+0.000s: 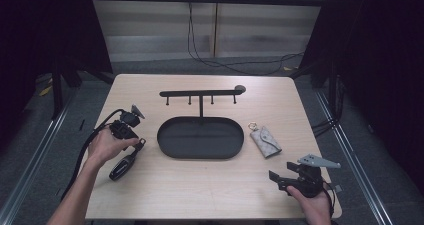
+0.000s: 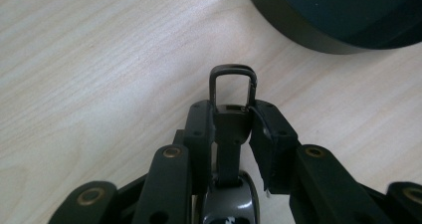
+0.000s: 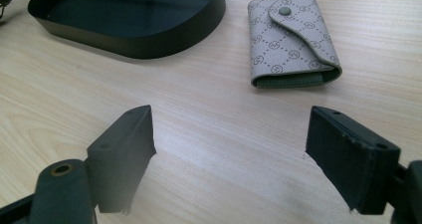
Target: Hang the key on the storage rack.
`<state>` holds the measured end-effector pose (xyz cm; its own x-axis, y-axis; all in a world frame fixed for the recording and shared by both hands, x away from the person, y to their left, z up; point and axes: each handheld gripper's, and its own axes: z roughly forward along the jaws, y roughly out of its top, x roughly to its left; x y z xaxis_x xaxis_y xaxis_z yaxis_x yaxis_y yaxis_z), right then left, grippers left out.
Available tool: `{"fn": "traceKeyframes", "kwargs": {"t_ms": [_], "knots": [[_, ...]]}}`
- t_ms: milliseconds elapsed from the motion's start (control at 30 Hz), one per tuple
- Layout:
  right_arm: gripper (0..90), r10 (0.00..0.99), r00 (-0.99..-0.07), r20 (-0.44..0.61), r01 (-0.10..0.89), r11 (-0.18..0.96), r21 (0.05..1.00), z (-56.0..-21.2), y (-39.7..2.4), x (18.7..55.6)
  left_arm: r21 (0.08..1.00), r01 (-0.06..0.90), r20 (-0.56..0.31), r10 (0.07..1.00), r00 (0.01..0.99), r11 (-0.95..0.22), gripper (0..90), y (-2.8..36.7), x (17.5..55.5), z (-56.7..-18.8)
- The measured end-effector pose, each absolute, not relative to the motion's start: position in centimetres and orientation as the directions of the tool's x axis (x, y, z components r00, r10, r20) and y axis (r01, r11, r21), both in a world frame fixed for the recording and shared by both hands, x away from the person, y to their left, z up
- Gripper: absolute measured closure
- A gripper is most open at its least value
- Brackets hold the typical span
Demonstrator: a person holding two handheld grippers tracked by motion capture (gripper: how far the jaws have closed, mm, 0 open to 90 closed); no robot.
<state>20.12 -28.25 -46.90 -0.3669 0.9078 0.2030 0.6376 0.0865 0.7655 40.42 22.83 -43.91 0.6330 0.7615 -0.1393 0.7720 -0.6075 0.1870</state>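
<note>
A light wooden worktop [image 1: 200, 185] seen from above, with a person's forearms entering from its near edge.

Near the left edge, the left hand-held gripper [image 1: 136, 146] points toward the worktop's middle and is clamped on a black car key fob [image 1: 123, 166] that lies on the wood. In the left gripper view, the two black jaws press from both sides on the fob's narrow upper end, and a small dark metal loop [image 2: 233, 84] at the fob's tip sticks out just beyond the jaws. The fob's wider, glossy body sits lower between the jaw arms, toward the person.

At the middle of the worktop stands a black oval tray [image 1: 200, 152] with a low wall. A thin post rises from its far side and carries a horizontal bar with four short hooks [image 1: 200, 94], none with anything hanging on it. The fob lies just beside the tray's left end, apart from it.

To the right of the tray lies a grey patterned key pouch [image 1: 265, 141], closed with a snap flap, with a small gold ring at its far end.

Near the right corner of the near edge, the right hand-held gripper [image 1: 278, 180] rests low over the worktop. In the right gripper view its jaws stand wide apart with bare wood between them, the pouch and tray lying farther ahead.
</note>
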Motion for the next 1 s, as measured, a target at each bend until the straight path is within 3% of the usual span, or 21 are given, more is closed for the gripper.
{"fn": "traceKeyframes", "kwargs": {"t_ms": [667,1000], "knots": [[18.9,0.910,-0.363,0.203,0.638,0.083,0.766,-46.9,-28.3,20.1,0.278,0.759,-0.161,0.750,0.642,-0.590,70.5,24.0,39.2,-40.5],[18.9,0.910,-0.361,0.203,0.639,0.082,0.765,-46.9,-28.3,20.2,0.269,0.744,-0.148,0.738,0.659,-0.611,70.5,24.5,38.8,-38.6]]}}
